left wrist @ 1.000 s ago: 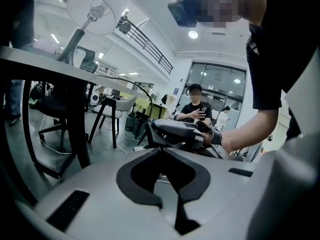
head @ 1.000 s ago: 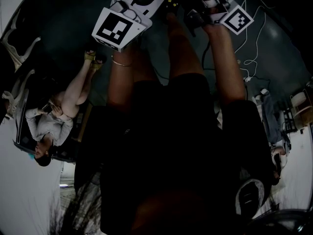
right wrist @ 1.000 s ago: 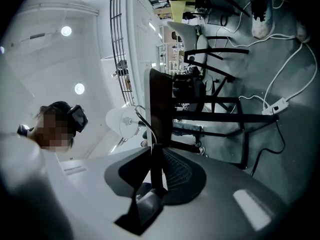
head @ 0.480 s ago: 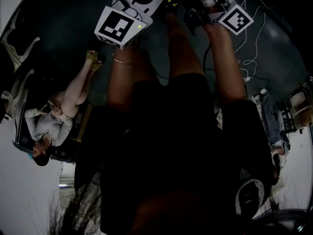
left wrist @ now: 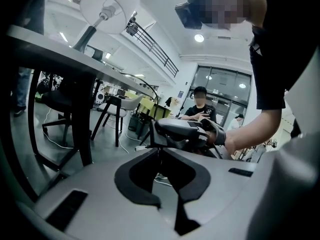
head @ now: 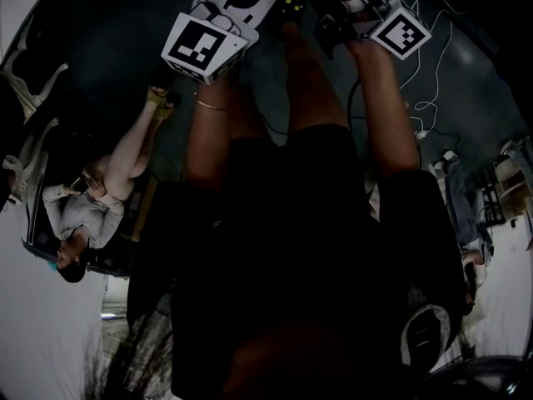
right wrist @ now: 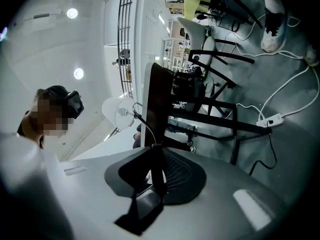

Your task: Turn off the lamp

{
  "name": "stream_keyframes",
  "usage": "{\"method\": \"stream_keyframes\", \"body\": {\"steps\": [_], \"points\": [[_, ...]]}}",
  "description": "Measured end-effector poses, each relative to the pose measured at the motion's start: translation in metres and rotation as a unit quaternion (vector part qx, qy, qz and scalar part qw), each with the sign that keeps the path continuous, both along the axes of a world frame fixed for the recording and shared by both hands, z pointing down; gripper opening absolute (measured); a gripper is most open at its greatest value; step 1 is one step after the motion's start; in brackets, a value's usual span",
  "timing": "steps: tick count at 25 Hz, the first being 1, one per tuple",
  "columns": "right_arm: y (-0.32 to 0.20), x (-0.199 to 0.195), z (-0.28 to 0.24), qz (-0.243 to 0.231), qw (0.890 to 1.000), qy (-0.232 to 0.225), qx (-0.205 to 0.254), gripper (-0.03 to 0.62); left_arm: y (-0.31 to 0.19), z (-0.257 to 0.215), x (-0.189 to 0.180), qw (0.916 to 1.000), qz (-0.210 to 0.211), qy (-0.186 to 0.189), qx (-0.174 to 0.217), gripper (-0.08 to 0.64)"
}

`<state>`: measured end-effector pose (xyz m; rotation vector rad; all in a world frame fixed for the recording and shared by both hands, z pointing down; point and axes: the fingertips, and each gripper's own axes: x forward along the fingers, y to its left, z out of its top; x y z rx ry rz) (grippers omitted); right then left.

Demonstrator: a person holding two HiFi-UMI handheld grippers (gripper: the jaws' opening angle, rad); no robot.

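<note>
The lamp (left wrist: 109, 3) has a white shade and stands on a dark table (left wrist: 47, 48), high at the left of the left gripper view. In the right gripper view the lamp (right wrist: 118, 113) shows small, and its thin cord (right wrist: 142, 126) curves down to my right gripper (right wrist: 153, 147), whose narrow jaws are shut on it. My left gripper (left wrist: 159, 135) points at the right gripper's body (left wrist: 184, 129), held by a hand; its tips blend into that dark shape. The head view shows only both marker cubes (head: 198, 46) (head: 402, 32), close together above the person's legs.
Chairs (left wrist: 117, 109) and a seated person (left wrist: 199, 106) are behind the table. A power strip (right wrist: 270, 119) and loose cables (right wrist: 295, 84) lie on the grey floor. Another seated person (head: 87, 202) is at the left of the head view.
Both marker cubes have shifted and rolled very slightly in the head view. Nothing else differs.
</note>
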<state>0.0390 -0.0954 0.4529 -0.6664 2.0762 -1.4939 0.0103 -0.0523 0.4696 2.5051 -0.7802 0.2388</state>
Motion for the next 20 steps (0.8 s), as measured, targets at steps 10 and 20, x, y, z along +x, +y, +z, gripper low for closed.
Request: {"method": "stream_keyframes", "body": {"steps": [10,20], "points": [[-0.001,-0.005,0.005,0.002,1.000,0.021,-0.005,0.066,-0.001,0.003,-0.008,0.9994,-0.033,0.005,-0.007,0.018],[-0.005,0.005,0.013,0.014,0.998,0.061,-0.004,0.064,-0.007,-0.003,-0.027,0.9978,-0.067,0.004,-0.003,0.018]]}}
